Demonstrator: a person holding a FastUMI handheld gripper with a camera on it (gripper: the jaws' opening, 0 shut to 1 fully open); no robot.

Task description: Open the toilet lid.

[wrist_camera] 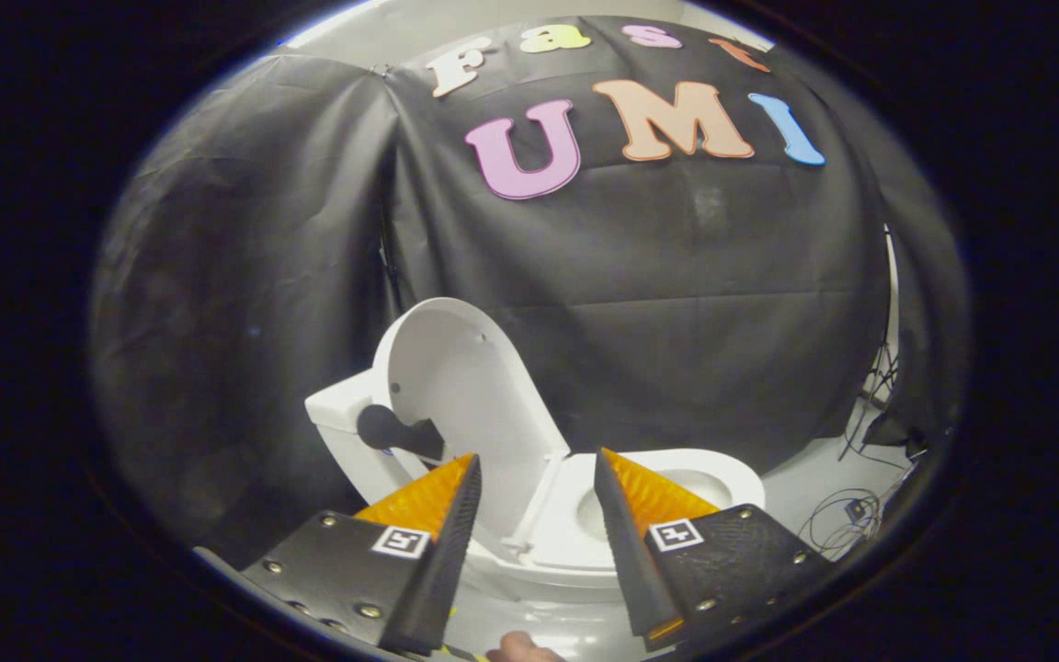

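Black cloth (677,303) hangs as the booth's wall across the far side, draped in folds and reaching down behind everything else; a pale floor (814,496) shows at its foot on the right, where thin dark cables (847,519) trail loosely. White and glossy, the toilet (548,542) stands on that floor just ahead of the claw, seen at a tilt; its bowl and seat ring (704,469) lie to the right, partly hidden behind the right finger, and its tank (341,414) sits to the left against the cloth. Raised well clear of the seat, the toilet lid (465,395) stands up from its hinge and leans back toward the tank, its pale inner face turned toward the camera, so the bowl lies open; the lid rises beyond and between the two fingers, nearer the left one. A dark rounded knob (387,430) juts out by the tank at the lid's left edge, what it belongs to I cannot tell. Nearest of all, the claw (537,473) is spread wide, with its fingers apart and nothing between them; neither fingertip touches the lid or the seat. A small bit of a hand (520,649) shows at the very near edge, below the gap between the fingers.
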